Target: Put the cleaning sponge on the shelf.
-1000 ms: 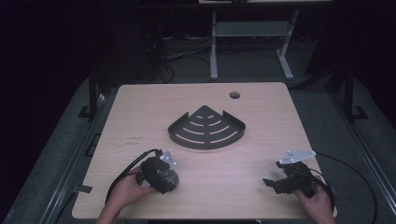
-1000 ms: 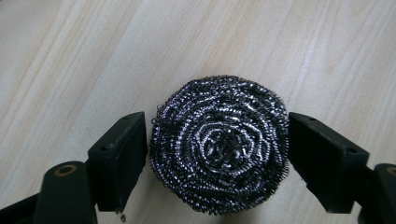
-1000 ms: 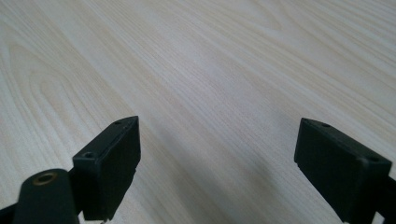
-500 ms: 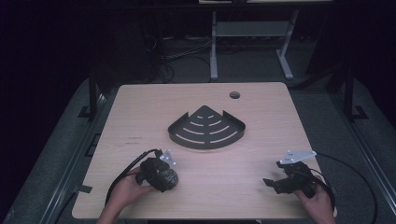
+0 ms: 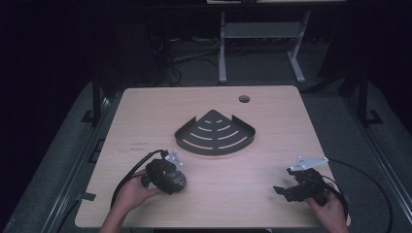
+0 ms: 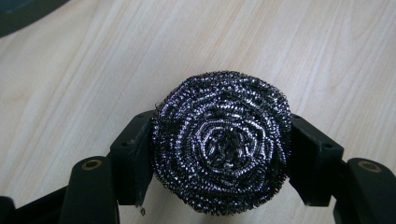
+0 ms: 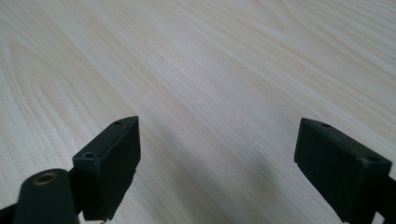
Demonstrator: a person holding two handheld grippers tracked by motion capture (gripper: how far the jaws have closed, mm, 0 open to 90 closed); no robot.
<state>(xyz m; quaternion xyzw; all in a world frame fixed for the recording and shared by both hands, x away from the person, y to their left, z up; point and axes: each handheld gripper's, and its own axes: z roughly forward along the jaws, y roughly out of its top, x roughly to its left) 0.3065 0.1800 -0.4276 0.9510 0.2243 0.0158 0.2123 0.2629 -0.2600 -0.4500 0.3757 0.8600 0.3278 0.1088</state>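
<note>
Nothing has shifted over the last second as far as I can see: at the lower left of the high view my left gripper (image 5: 167, 175) stays clamped on the steel scourer (image 6: 220, 147), and at lower right my right gripper (image 5: 297, 187) stays low over the bench (image 5: 155, 109), so I judge we are paused with the scourer secured. The left gripper view shows what the high view cannot: jaws pressed against both flanks of the coiled scourer, above bare wood. The right gripper view shows its jaws wide and empty, while the dark corner rack (image 5: 215, 133) sits mid-frame in the high view.
</note>
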